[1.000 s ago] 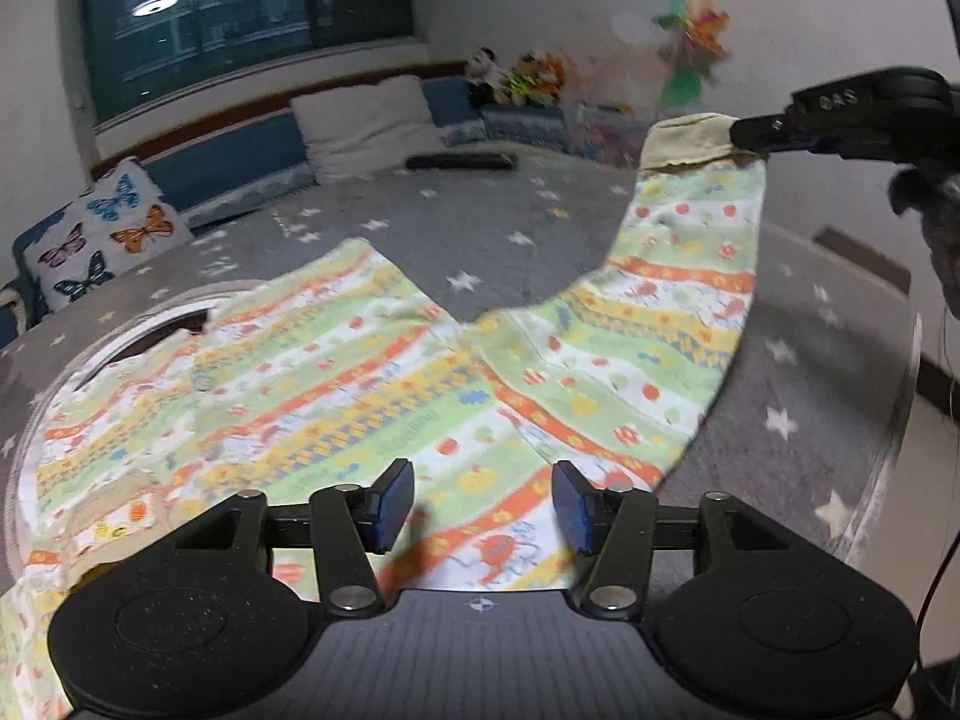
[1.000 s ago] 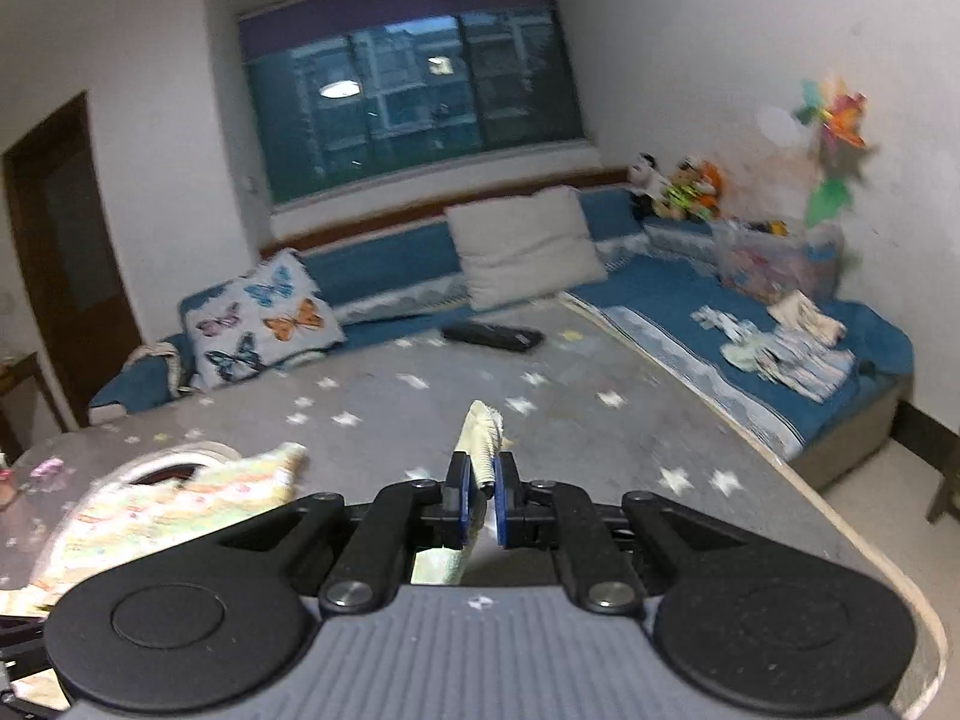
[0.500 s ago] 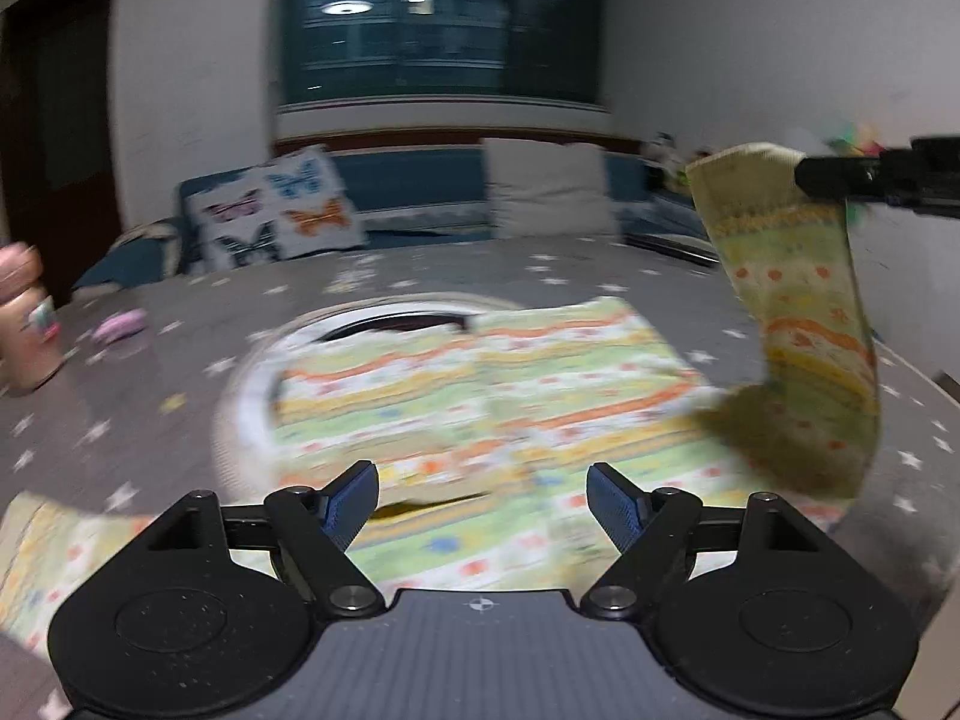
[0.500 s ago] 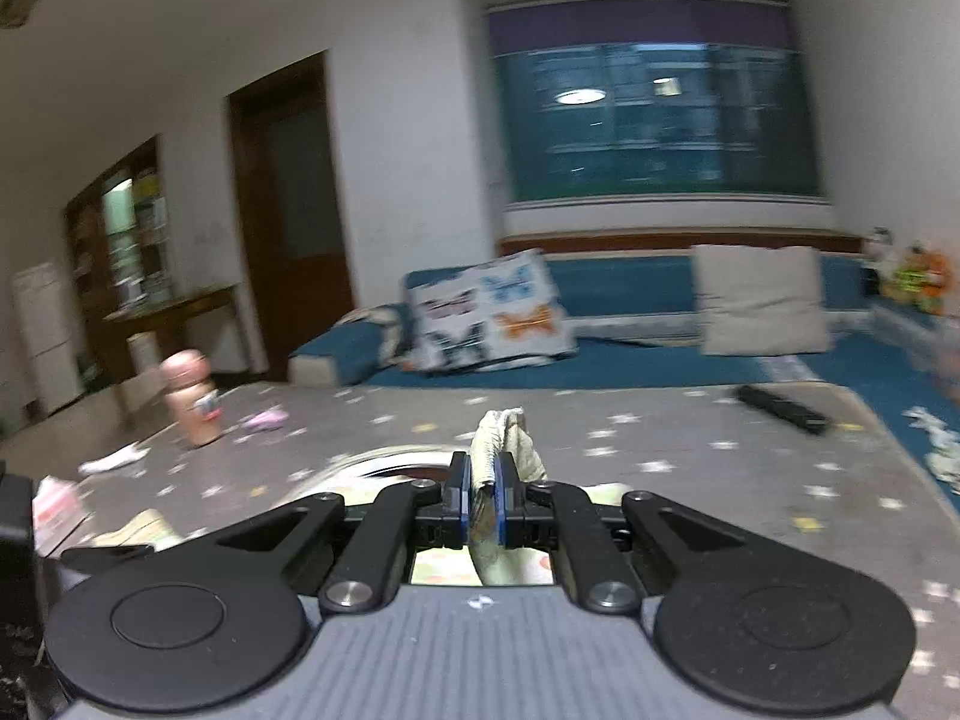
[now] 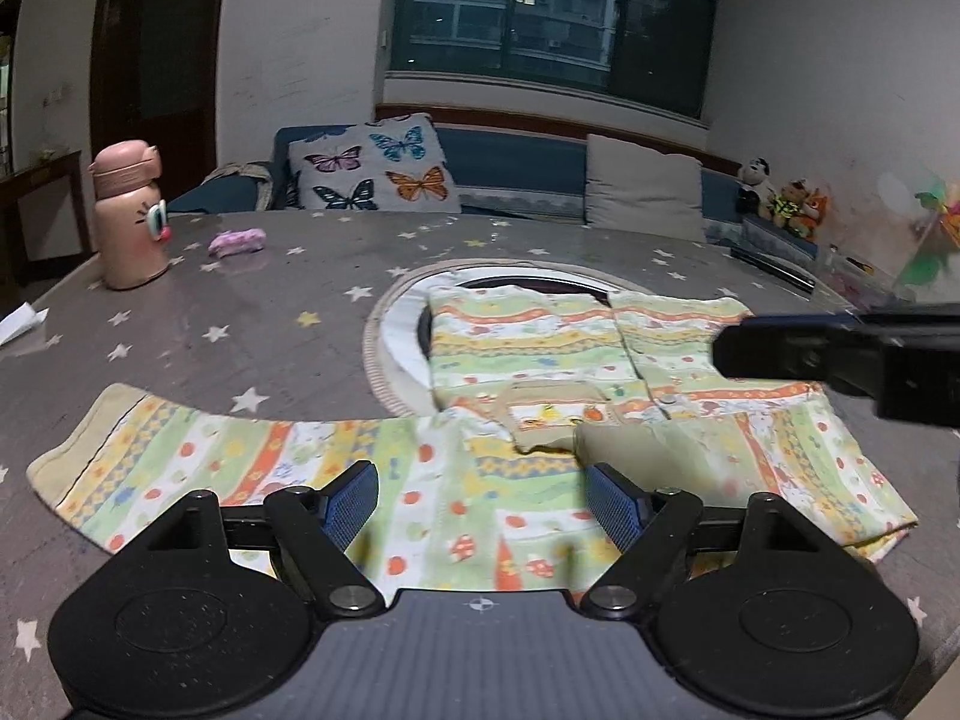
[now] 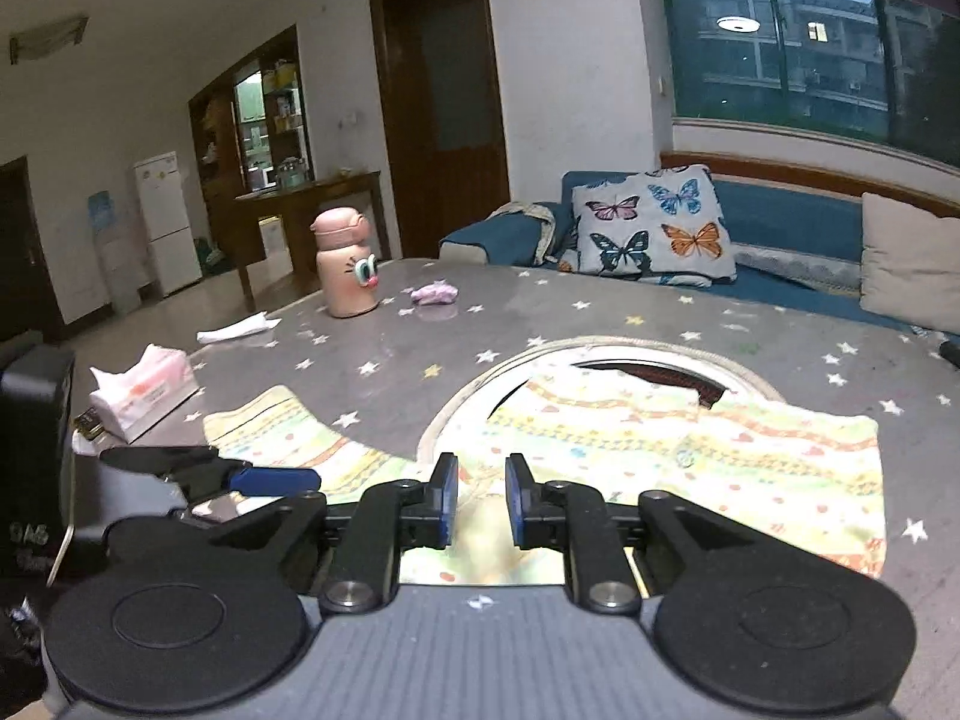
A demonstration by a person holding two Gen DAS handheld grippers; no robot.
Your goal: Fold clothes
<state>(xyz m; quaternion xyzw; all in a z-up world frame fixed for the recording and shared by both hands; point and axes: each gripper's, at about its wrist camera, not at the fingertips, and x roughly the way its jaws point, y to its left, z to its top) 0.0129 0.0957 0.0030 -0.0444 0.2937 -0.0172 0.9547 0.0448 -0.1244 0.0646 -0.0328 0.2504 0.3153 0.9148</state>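
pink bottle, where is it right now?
The pink bottle stands upright at the table's far left in the left wrist view, beside a small purple bundle, well apart from the patterned garment.

Room light is dim and warm, and my views curve strongly at the edges with dark corner vignetting. A ceiling lamp reflects in the window (image 5: 552,18). The sleeve cuff (image 5: 624,450) near my pads is blurred.
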